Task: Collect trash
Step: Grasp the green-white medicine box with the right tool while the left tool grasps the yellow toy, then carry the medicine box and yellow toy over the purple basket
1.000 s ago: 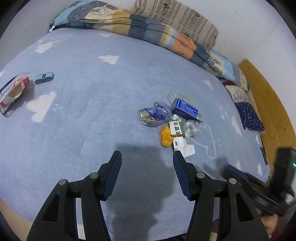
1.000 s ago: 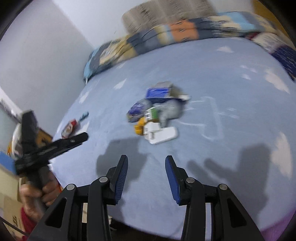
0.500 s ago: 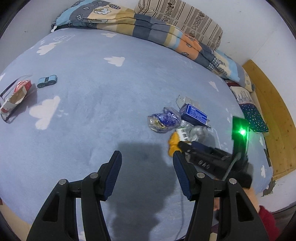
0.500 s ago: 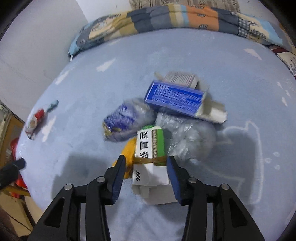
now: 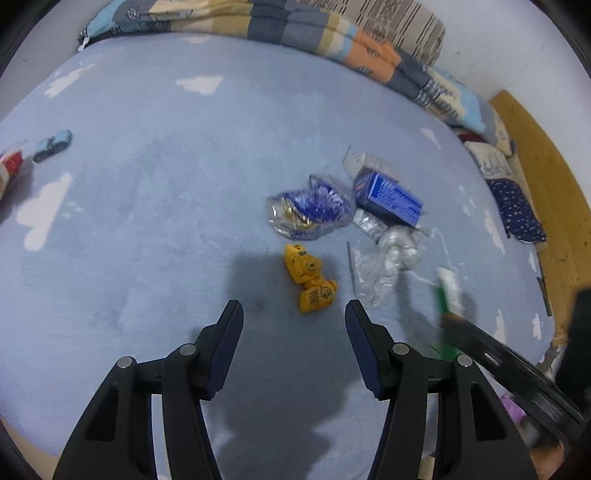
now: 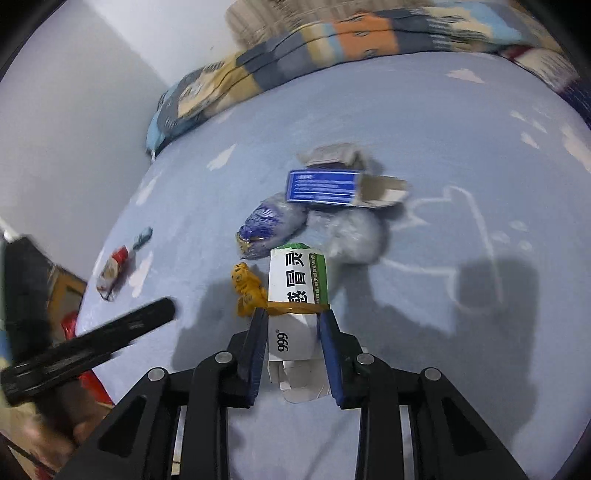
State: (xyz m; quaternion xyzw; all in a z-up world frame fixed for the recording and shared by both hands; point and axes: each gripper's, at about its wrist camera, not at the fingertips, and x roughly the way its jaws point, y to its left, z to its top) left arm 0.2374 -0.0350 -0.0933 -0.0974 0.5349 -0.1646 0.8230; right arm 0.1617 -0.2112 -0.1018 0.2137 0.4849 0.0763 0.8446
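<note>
A small heap of trash lies on the blue cloud-print bed (image 5: 147, 221): a yellow wrapper (image 5: 308, 280), a crinkled blue bag (image 5: 310, 206), an open blue carton (image 5: 391, 197) and clear plastic (image 5: 388, 254). My left gripper (image 5: 294, 321) hangs open just short of the yellow wrapper, with nothing between its fingers. My right gripper (image 6: 291, 325) is closing, and its pads press on both sides of a white-and-green medicine box (image 6: 297, 280) with a rubber band around it. That box (image 5: 448, 291) shows blurred at the right of the left wrist view.
A red-and-white wrapper (image 6: 112, 267) and a small blue item (image 6: 144, 236) lie far left on the bed. A folded patchwork quilt (image 5: 295, 33) and a striped pillow (image 5: 399, 22) line the far edge by the wall. A wooden board (image 5: 546, 184) borders the right side.
My right gripper came in over the heap, closed on the medicine box and drew it off the pile, uncovering the yellow wrapper. My left gripper sank closer to the heap, still open.
</note>
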